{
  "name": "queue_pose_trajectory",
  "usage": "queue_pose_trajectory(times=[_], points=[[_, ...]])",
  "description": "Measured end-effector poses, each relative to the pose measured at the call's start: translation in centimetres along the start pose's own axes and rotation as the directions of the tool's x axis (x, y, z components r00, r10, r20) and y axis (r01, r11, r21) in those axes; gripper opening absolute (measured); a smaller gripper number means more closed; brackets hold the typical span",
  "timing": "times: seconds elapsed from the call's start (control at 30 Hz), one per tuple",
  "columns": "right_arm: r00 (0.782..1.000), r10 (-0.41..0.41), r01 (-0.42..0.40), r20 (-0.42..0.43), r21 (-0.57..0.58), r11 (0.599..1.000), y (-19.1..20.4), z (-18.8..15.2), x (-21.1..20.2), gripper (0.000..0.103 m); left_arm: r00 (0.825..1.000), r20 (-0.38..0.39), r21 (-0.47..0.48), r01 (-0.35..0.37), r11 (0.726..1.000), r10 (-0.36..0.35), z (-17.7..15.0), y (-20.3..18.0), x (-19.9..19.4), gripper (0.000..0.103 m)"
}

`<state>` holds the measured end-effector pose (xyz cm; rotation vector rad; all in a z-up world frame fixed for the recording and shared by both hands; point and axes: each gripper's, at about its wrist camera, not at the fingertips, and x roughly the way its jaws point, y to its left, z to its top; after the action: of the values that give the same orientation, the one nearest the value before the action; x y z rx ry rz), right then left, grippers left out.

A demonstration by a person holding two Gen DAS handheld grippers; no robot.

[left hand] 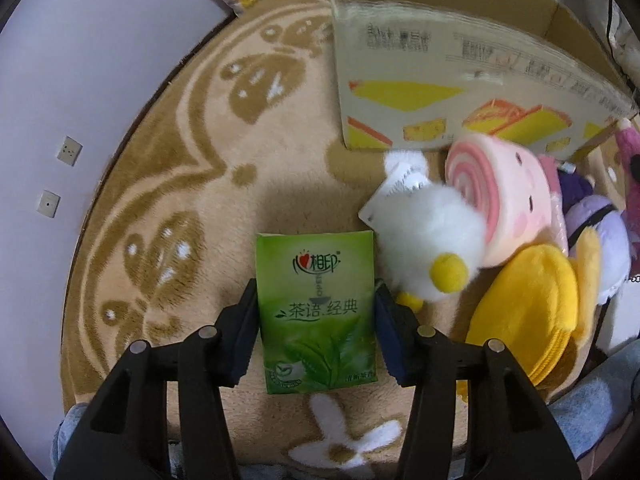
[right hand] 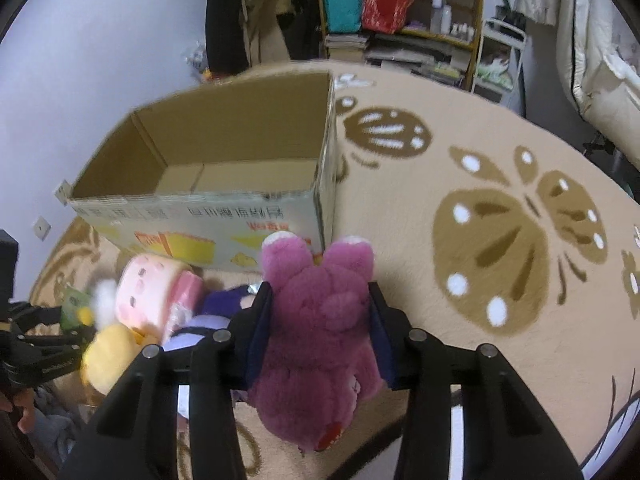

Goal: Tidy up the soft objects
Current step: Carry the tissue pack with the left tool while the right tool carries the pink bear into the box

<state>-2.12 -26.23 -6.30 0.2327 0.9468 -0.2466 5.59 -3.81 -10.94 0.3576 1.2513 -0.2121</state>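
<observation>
My left gripper (left hand: 316, 292) is shut on a green tissue pack (left hand: 316, 312) and holds it above the rug. My right gripper (right hand: 320, 292) is shut on a magenta plush bear (right hand: 316, 320), held in front of the open cardboard box (right hand: 224, 208). The box also shows in the left wrist view (left hand: 440, 92), at the upper right. Beside it lie a white plush duck (left hand: 432, 236), a pink roll plush (left hand: 500, 200), a yellow plush (left hand: 528, 312) and a purple plush (left hand: 600, 232). The left gripper shows at the left edge of the right wrist view (right hand: 36, 340).
A beige rug with brown butterfly patterns (right hand: 500, 240) covers the floor. A wall with sockets (left hand: 68, 152) is at the left. Shelves with bags and bottles (right hand: 400, 8) and hanging bedding (right hand: 600, 60) stand at the back. The box interior looks empty.
</observation>
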Motion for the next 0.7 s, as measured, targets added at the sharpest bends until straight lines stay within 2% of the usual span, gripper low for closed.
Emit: queue_pose_trajectory(times=[0.23, 0.3, 0.37, 0.53, 0.7], points=[[0.996, 0.017, -0.016, 0.092, -0.008, 1.0, -0.2, 1.1, -2.5, 0.047, 0.993, 0.112, -0.055, -0.016, 0.998, 0.022, 0.6, 0.9, -4.9, 0.051], [0.992, 0.035, -0.035, 0.124, -0.004, 0.999, -0.1, 1.4, -3.7, 0.047, 0.985, 0.162, -0.058, -0.048, 0.997, 0.057, 0.6, 0.7, -6.8, 0.051], [0.986, 0.045, -0.044, 0.158, -0.012, 0.999, -0.2, 1.7, -4.7, 0.047, 0.979, 0.2, -0.064, -0.033, 0.997, 0.046, 0.5, 0.8, -8.1, 0.051], [0.966, 0.074, -0.065, 0.248, -0.042, 0.997, 0.5, 2.3, -7.0, 0.047, 0.947, 0.318, -0.061, -0.015, 0.998, 0.033, 0.9, 1.0, -11.7, 0.051], [0.953, 0.086, -0.068, 0.292, -0.069, 0.995, 1.6, 2.9, -7.8, 0.047, 0.901, 0.43, -0.089, -0.014, 0.996, 0.051, 2.7, 1.5, -13.4, 0.051]])
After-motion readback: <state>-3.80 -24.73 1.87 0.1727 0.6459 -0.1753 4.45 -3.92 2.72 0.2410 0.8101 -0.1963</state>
